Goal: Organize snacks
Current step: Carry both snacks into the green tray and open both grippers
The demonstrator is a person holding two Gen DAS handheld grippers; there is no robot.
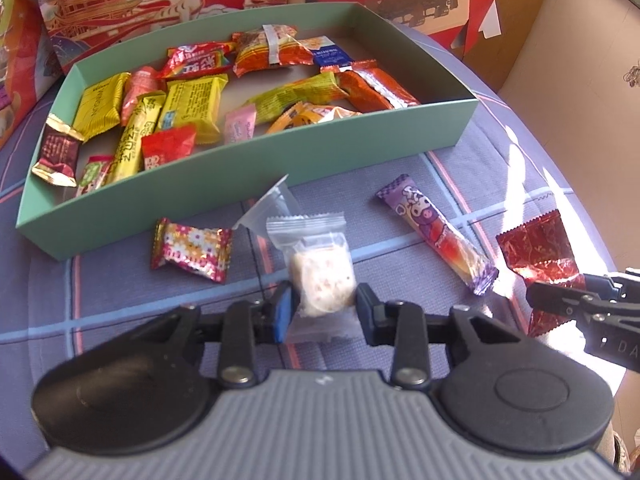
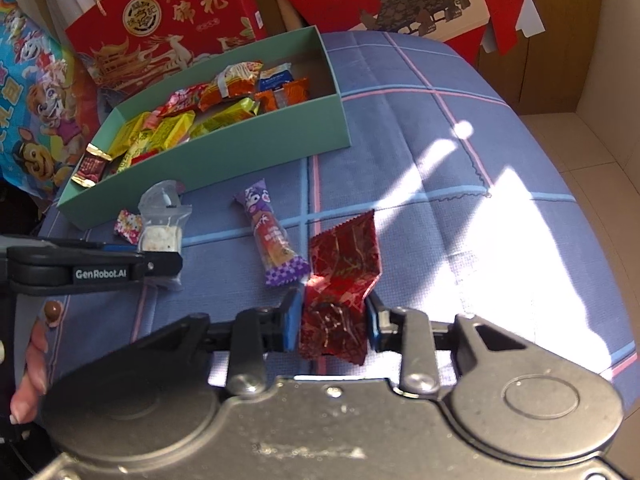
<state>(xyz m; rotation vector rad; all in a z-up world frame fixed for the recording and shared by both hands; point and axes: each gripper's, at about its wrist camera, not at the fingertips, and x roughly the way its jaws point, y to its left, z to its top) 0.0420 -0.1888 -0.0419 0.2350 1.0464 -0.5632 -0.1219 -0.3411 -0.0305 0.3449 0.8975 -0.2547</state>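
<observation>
Snacks fill a green box (image 1: 256, 152) on a blue checked cloth (image 2: 440, 152); more lie loose in front. The right gripper (image 2: 334, 322) pinches a red foil packet (image 2: 344, 272). The left gripper (image 1: 325, 308) seems to press its pads on a clear packet (image 1: 320, 276) of pale nougat. Between them lies a purple candy stick (image 1: 436, 232).

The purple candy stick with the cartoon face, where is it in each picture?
Left wrist view: the purple candy stick lies on the blue cloth, right of centre, between the clear bag snack and the red foil packet.
Right wrist view: the stick lies left of centre, just left of the red foil packet.
Shared landmark: the green box of snacks, behind the stick in both.
</observation>
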